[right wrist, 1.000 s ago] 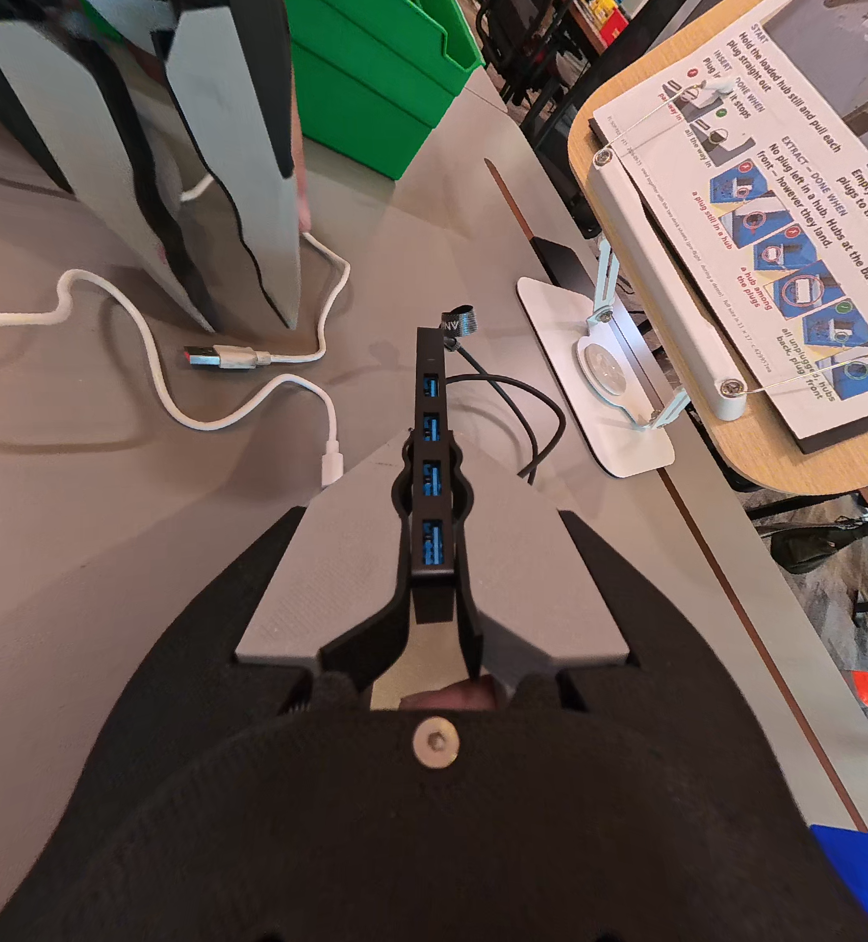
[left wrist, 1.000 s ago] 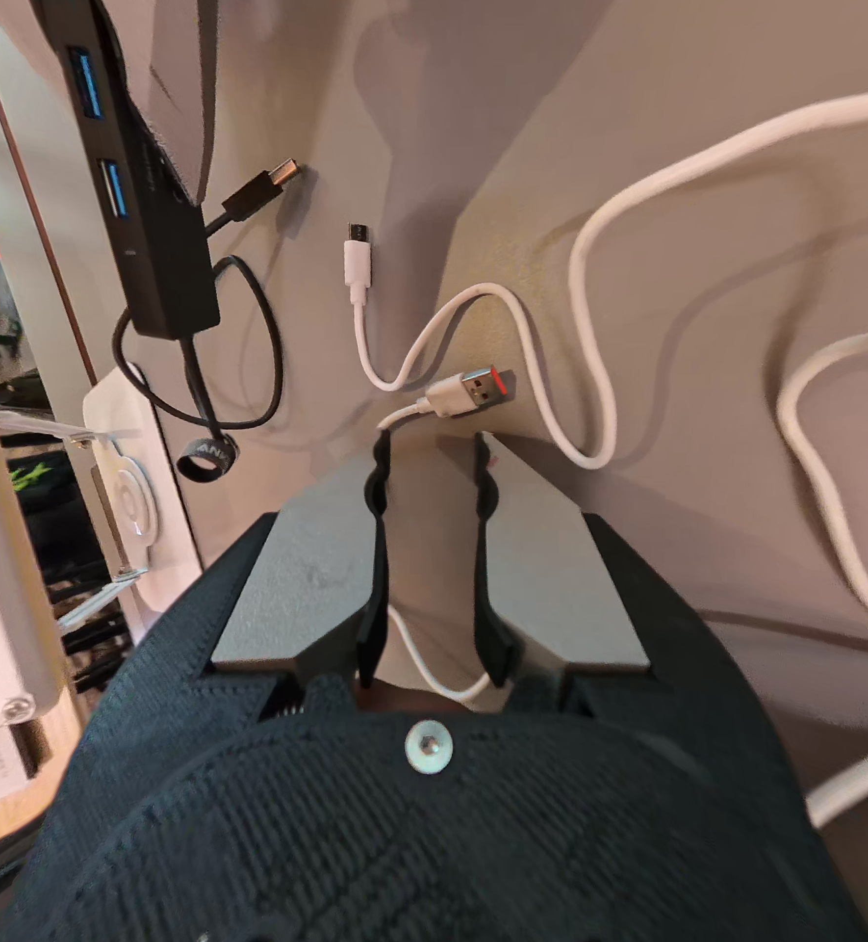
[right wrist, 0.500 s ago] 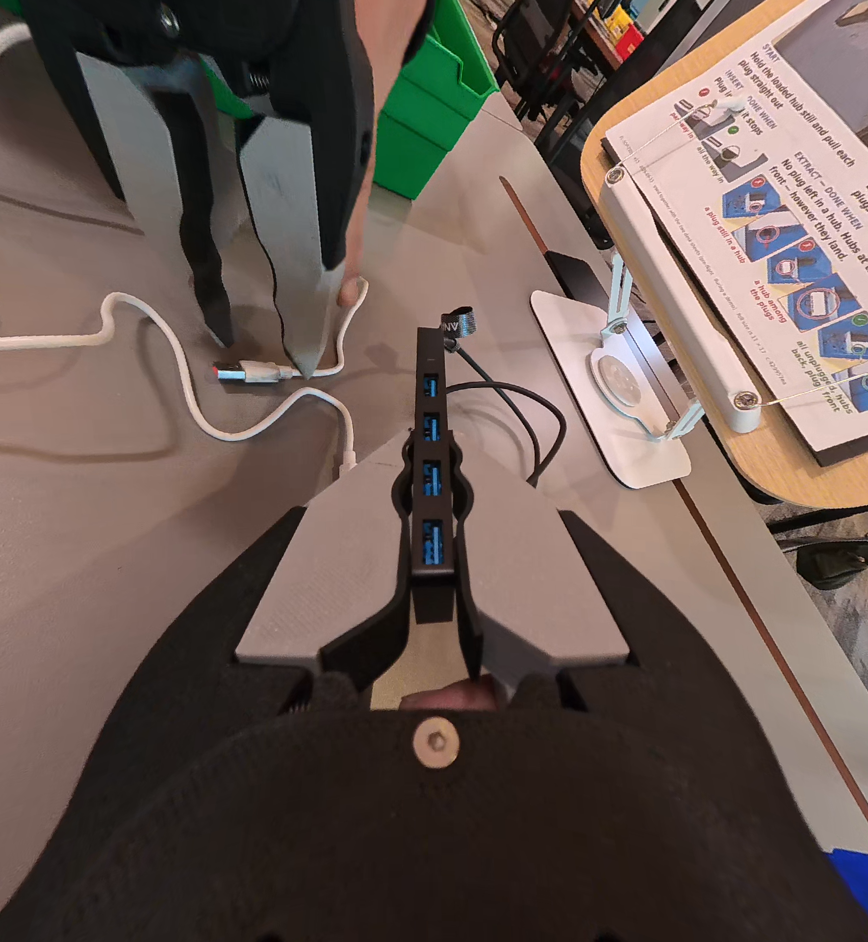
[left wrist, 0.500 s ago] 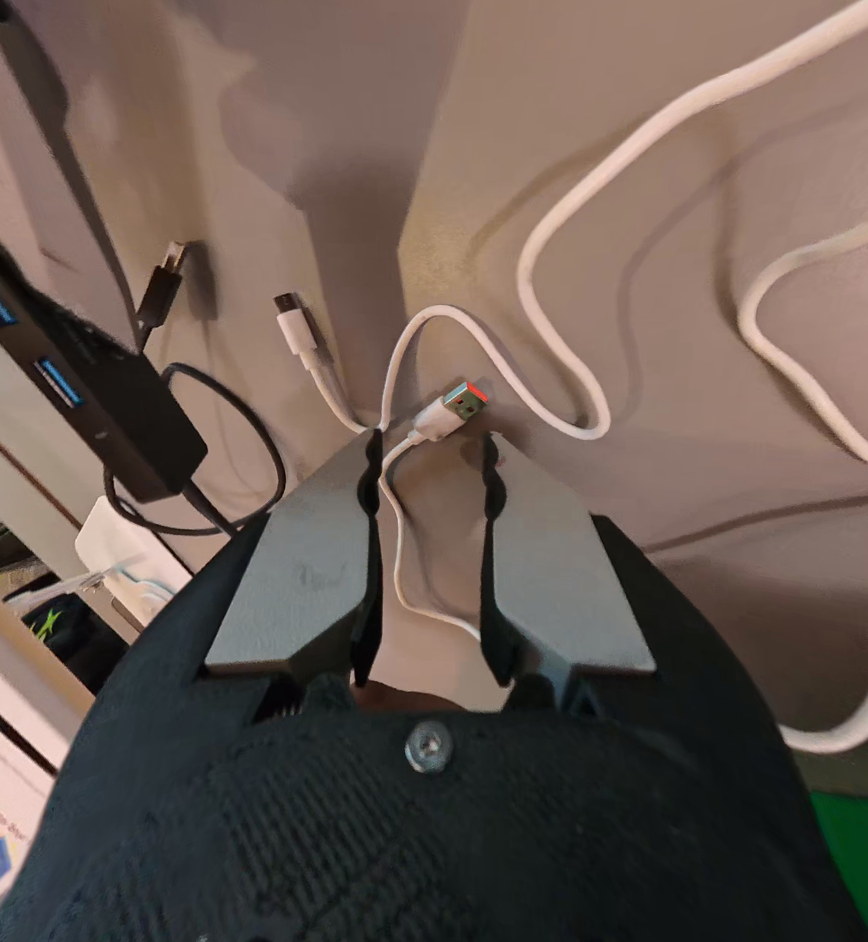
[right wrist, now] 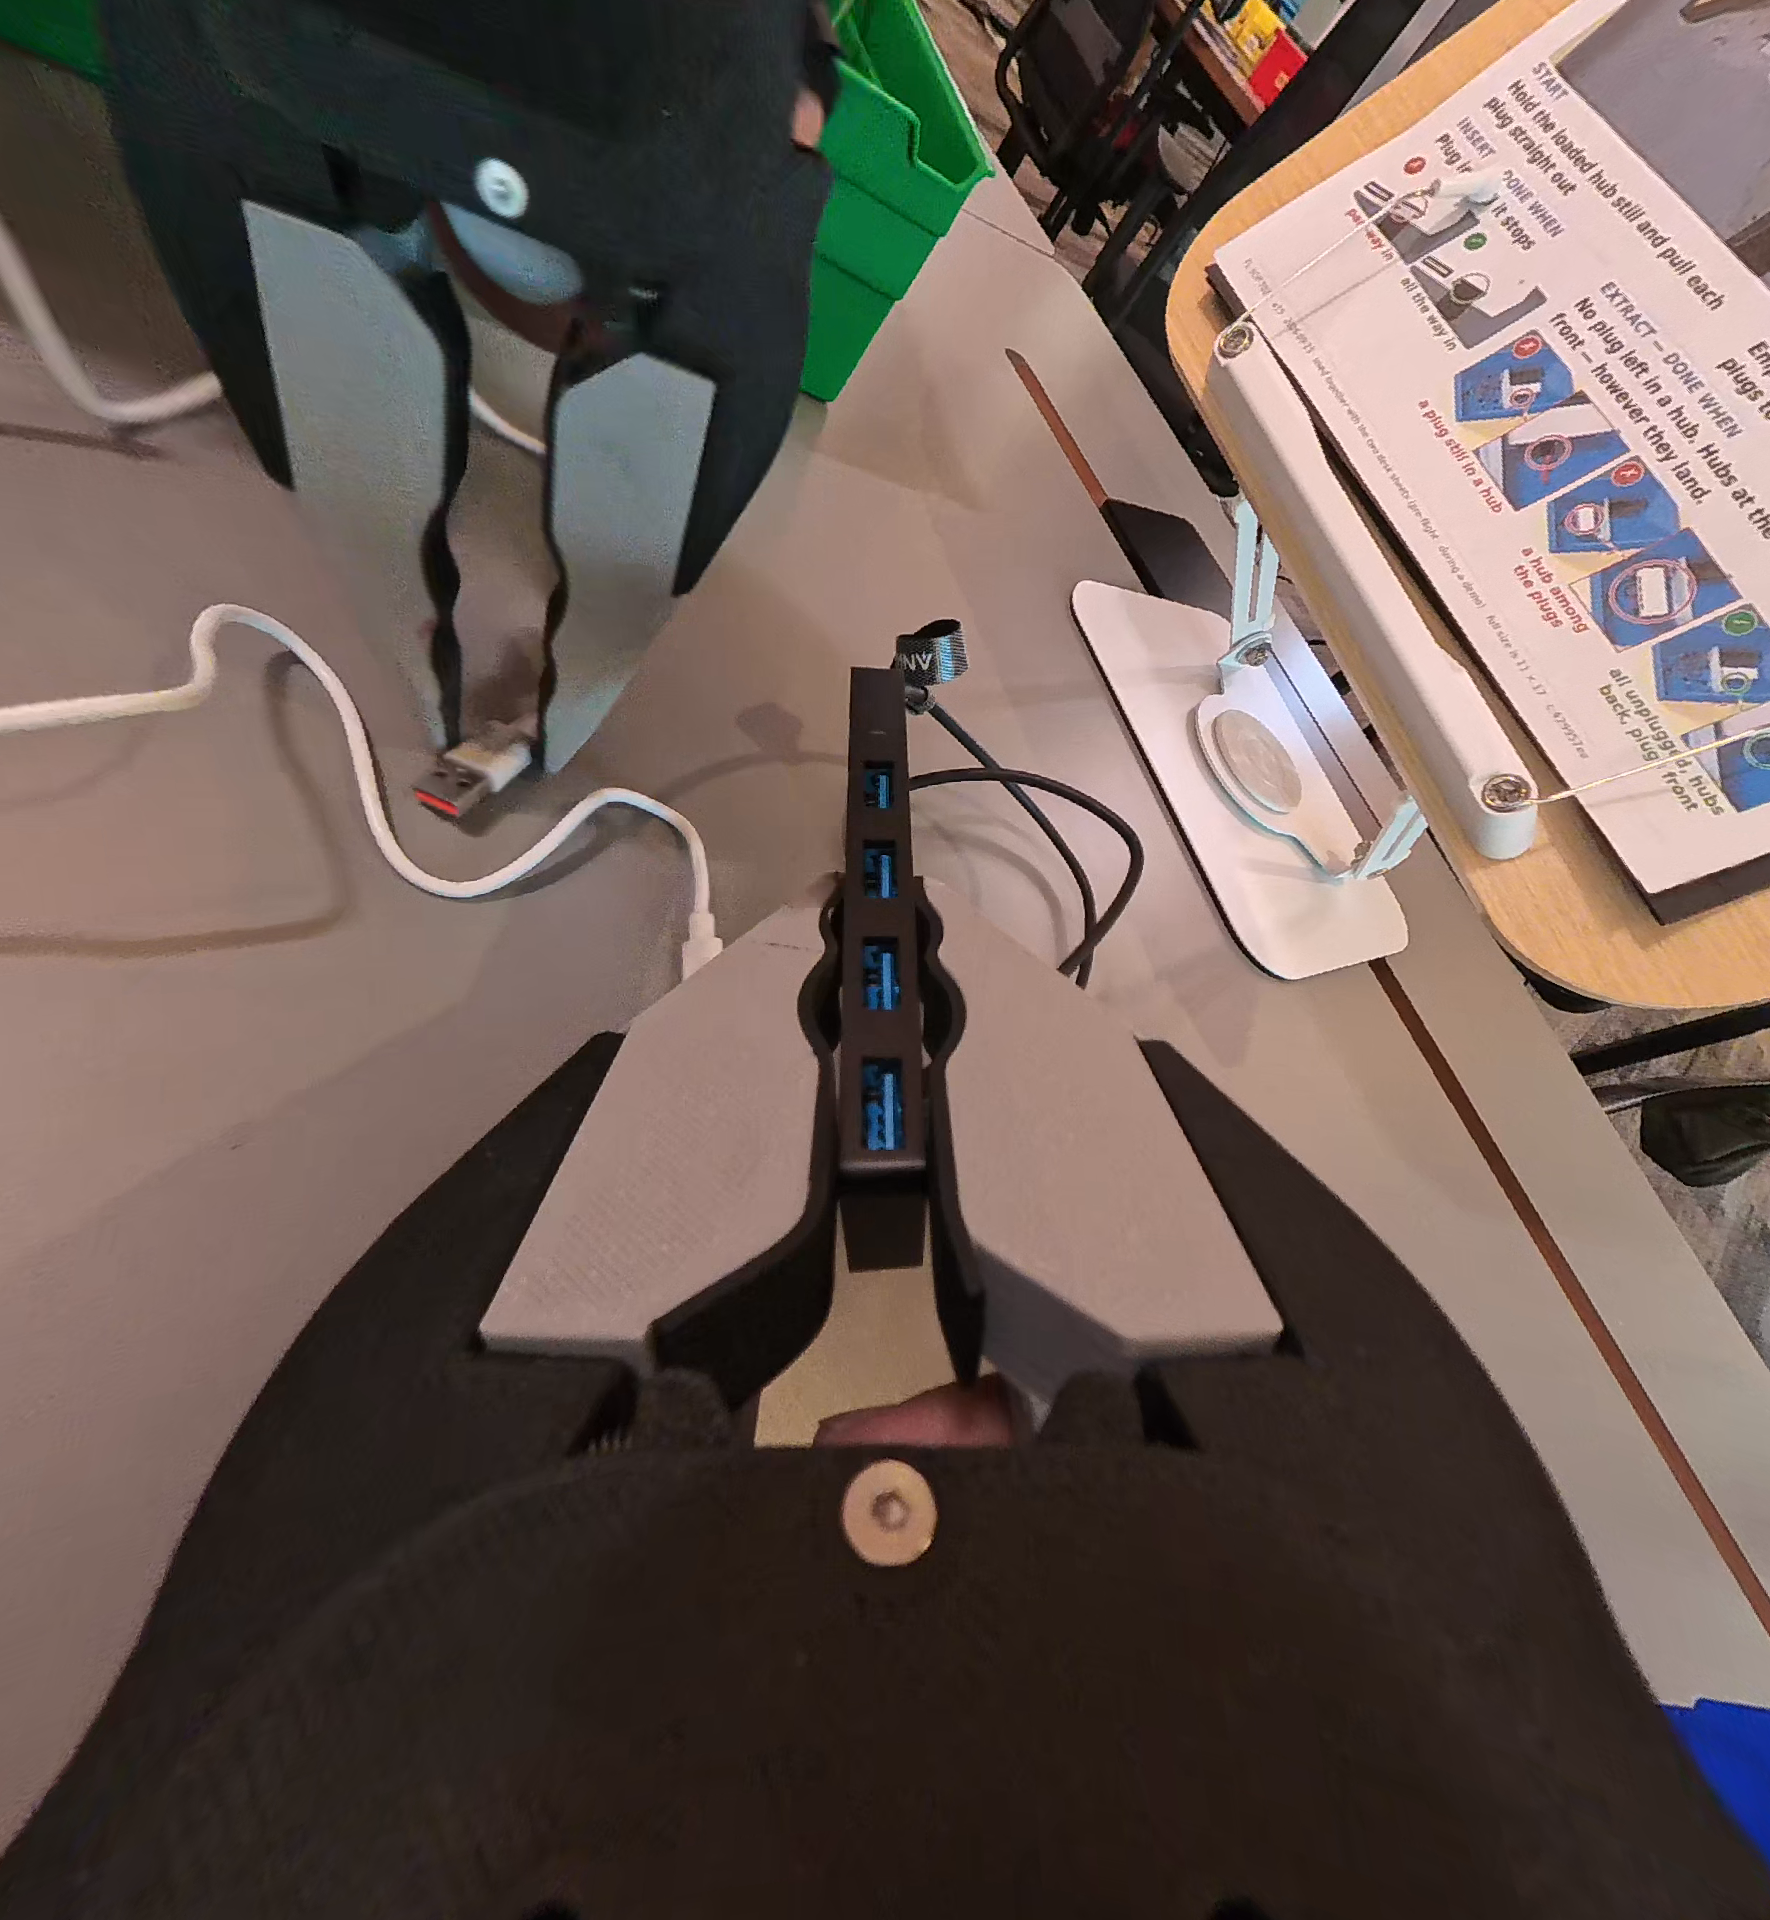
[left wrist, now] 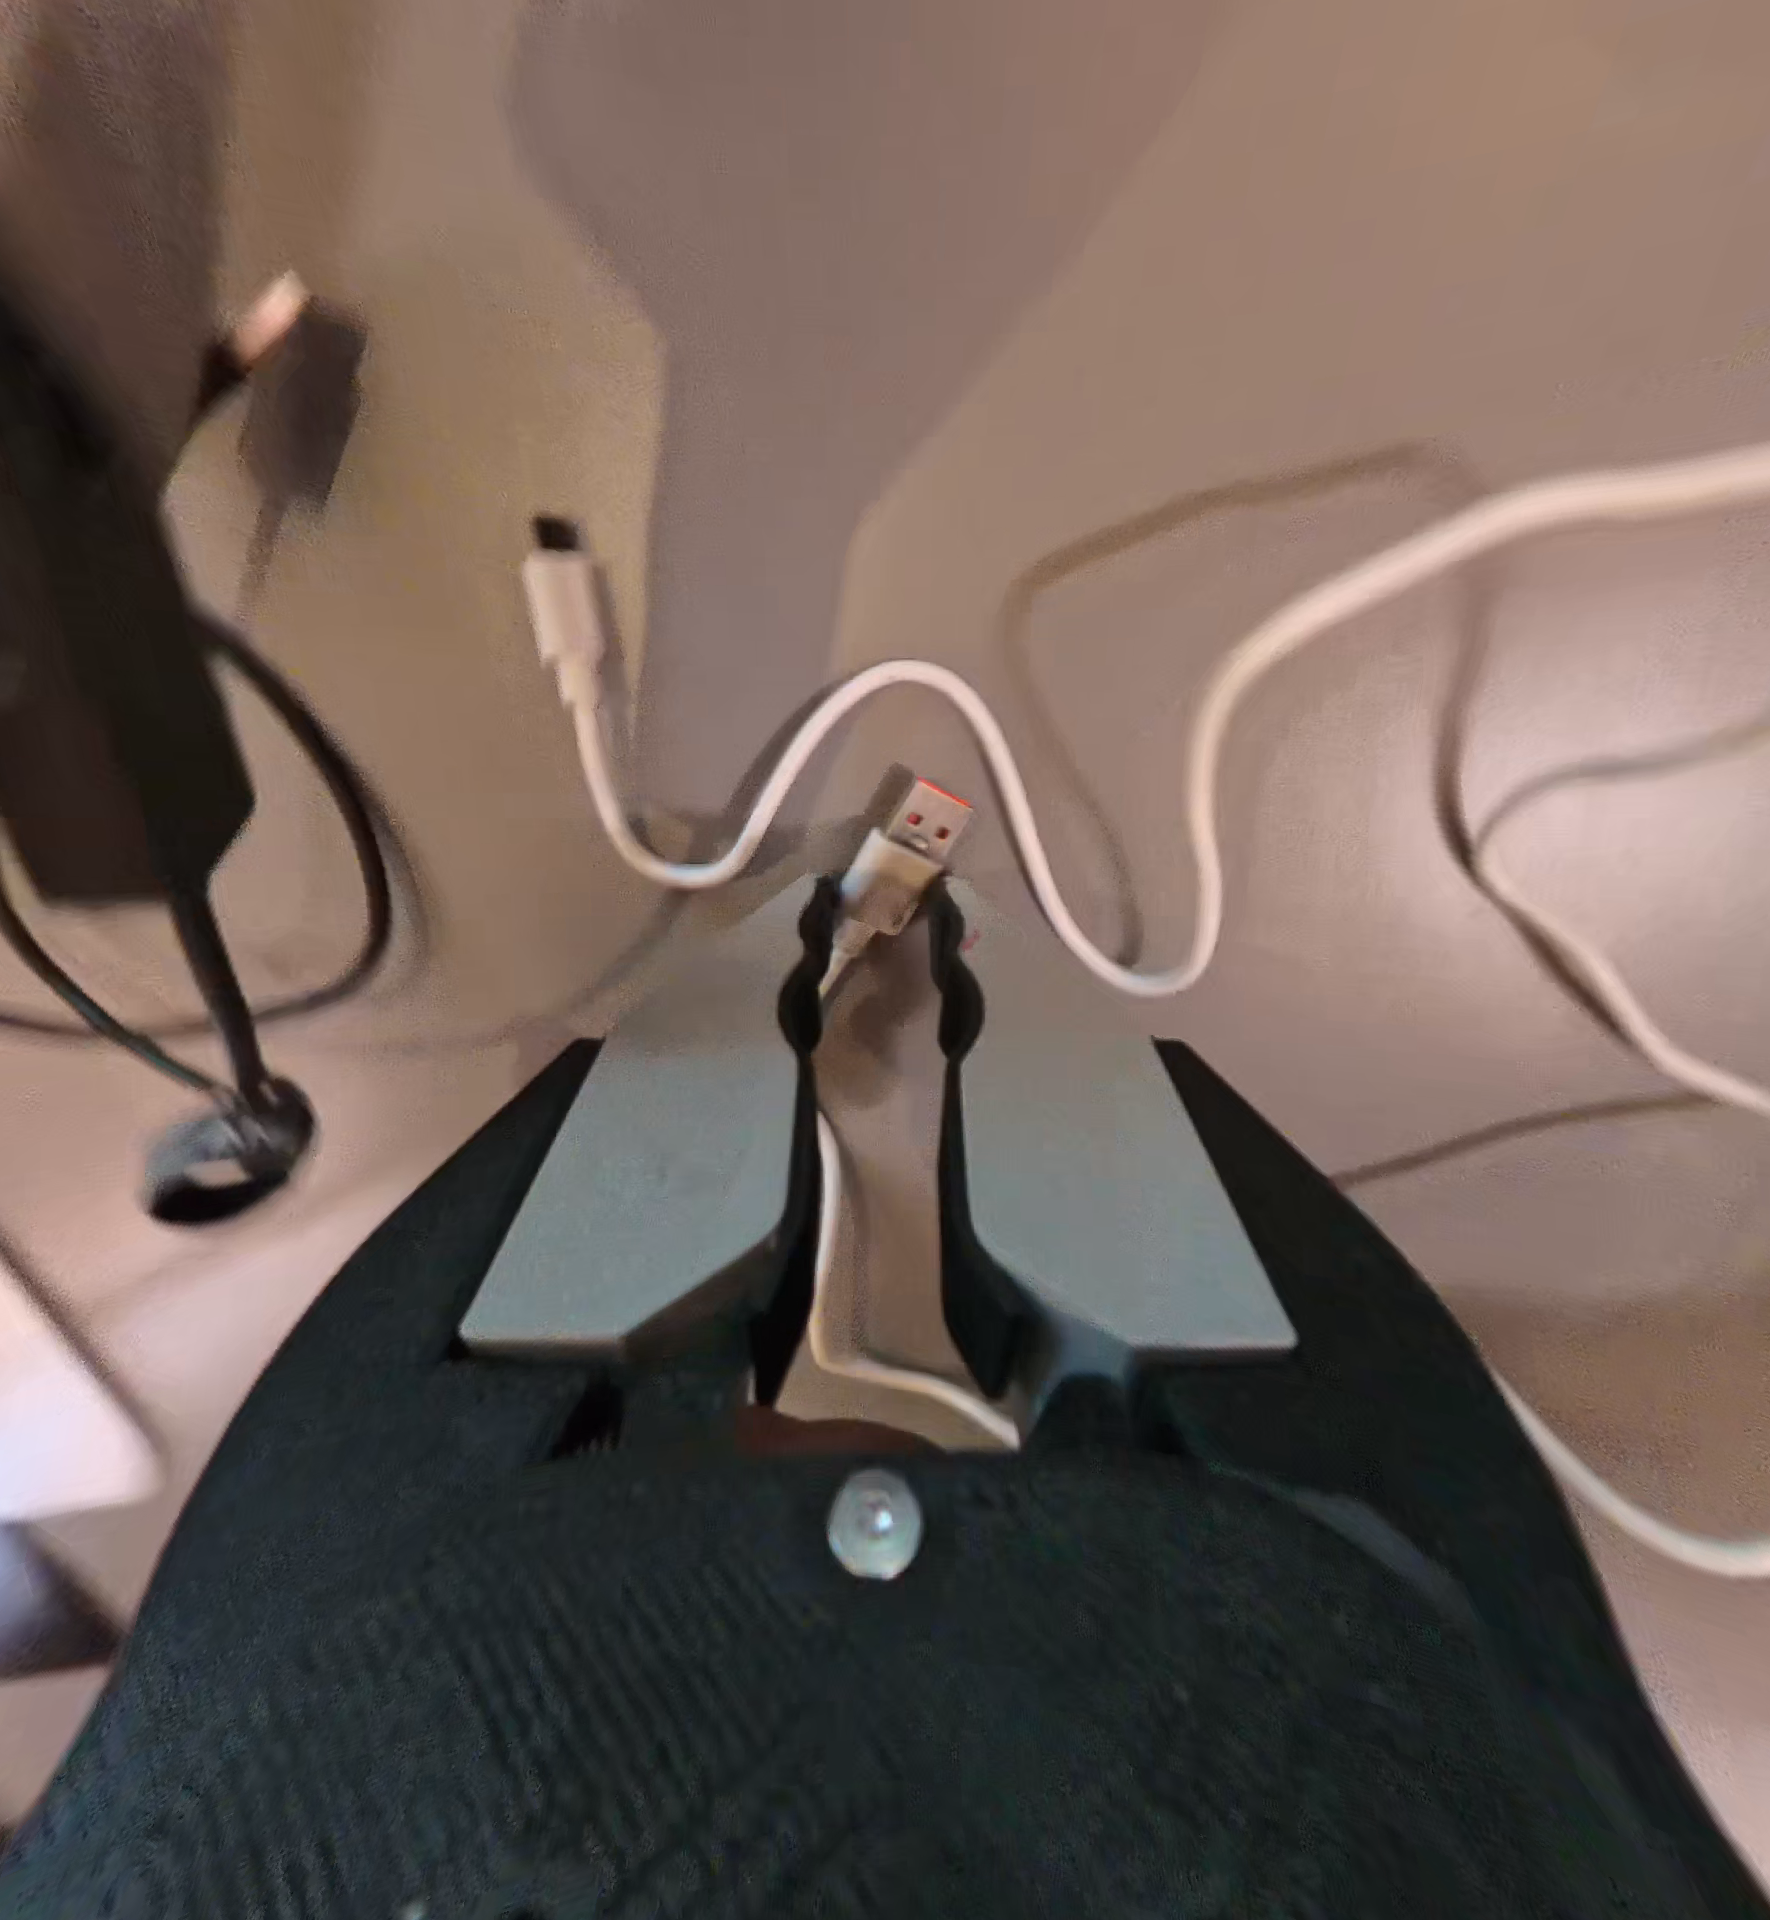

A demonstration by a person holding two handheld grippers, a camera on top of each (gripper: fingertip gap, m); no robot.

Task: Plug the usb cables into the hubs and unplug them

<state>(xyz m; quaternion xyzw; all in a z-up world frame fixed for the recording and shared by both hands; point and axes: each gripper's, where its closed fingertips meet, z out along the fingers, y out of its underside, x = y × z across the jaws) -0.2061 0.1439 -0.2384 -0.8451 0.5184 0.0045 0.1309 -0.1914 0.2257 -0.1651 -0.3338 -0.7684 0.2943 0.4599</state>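
My right gripper (right wrist: 879, 896) is shut on a black USB hub (right wrist: 881, 1039) with several blue ports and holds it lengthwise, ports up, just above the grey table (right wrist: 185, 1039). The hub shows blurred at the left of the left wrist view (left wrist: 60, 665). My left gripper (left wrist: 881, 904) stands tips-down on the table left of the hub, where the right wrist view also shows it (right wrist: 494, 732). Its jaws are closed on the white housing of a USB-A plug (left wrist: 917, 831) with a red tongue (right wrist: 470, 779). The same white cable's small plug (left wrist: 564, 603) lies close by.
The hub's own black cable (right wrist: 1068, 831) loops beside it, with a strap (left wrist: 221, 1153) and a plug (left wrist: 268, 322). Another white cable (left wrist: 1483, 935) snakes to the right. Green bins (right wrist: 881, 208) stand behind. A white stand (right wrist: 1245, 790) holds an instruction sheet (right wrist: 1587, 416) at the table's right edge. There is about 11 cm between the tips of the two grippers.
My left gripper came down over the red-tongued plug and its jaws narrowed onto the housing; the plug tip now tilts up. My right gripper kept holding the hub in place.
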